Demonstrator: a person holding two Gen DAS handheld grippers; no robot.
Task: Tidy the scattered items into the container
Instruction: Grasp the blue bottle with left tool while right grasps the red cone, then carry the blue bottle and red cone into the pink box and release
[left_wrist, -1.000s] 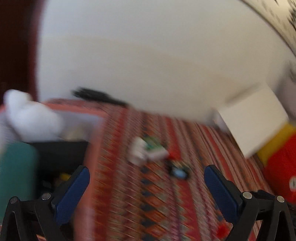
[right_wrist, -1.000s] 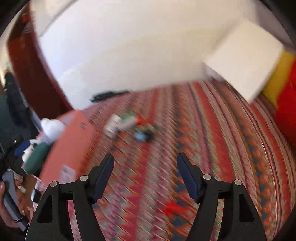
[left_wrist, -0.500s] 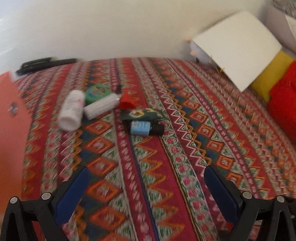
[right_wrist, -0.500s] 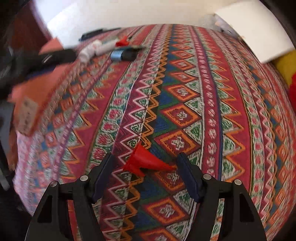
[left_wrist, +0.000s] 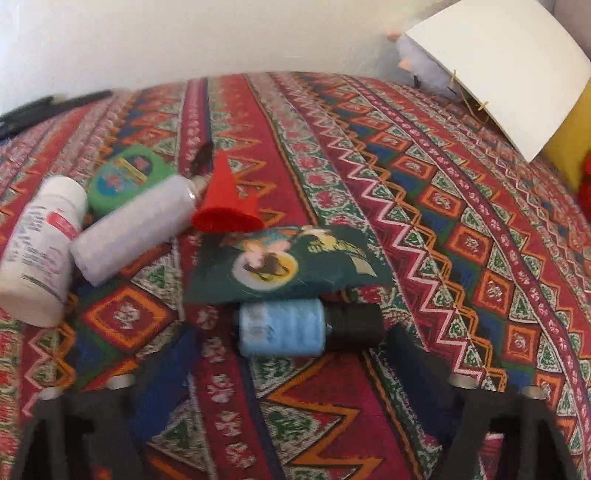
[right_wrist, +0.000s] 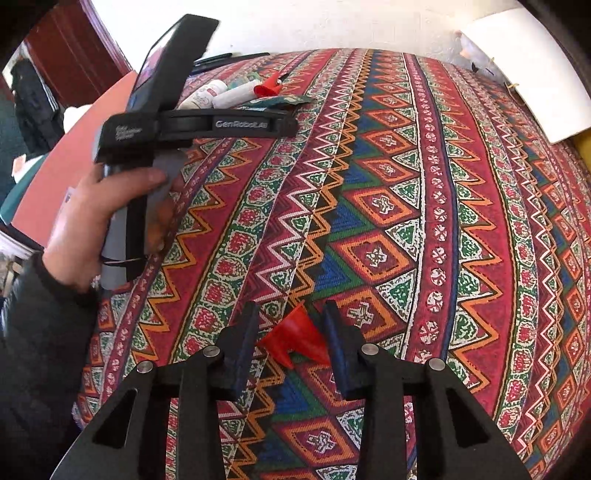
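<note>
A: Left wrist view?
B: The left gripper is closing, its blurred fingers either side of the blue bottle lying on the patterned bed; no pad presses it. A dark green packet, red cone and two white bottles lie just beyond.
A: Right wrist view?
B: The right gripper is closing around a red funnel near the bed's near edge, pads just short of it. A hand holds the other gripper at the left edge.

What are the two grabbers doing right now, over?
Right gripper closing round small red cone. Left gripper closing on blue bottle, blurred. Green packet overlaps bottle. Nothing blocking.
</note>
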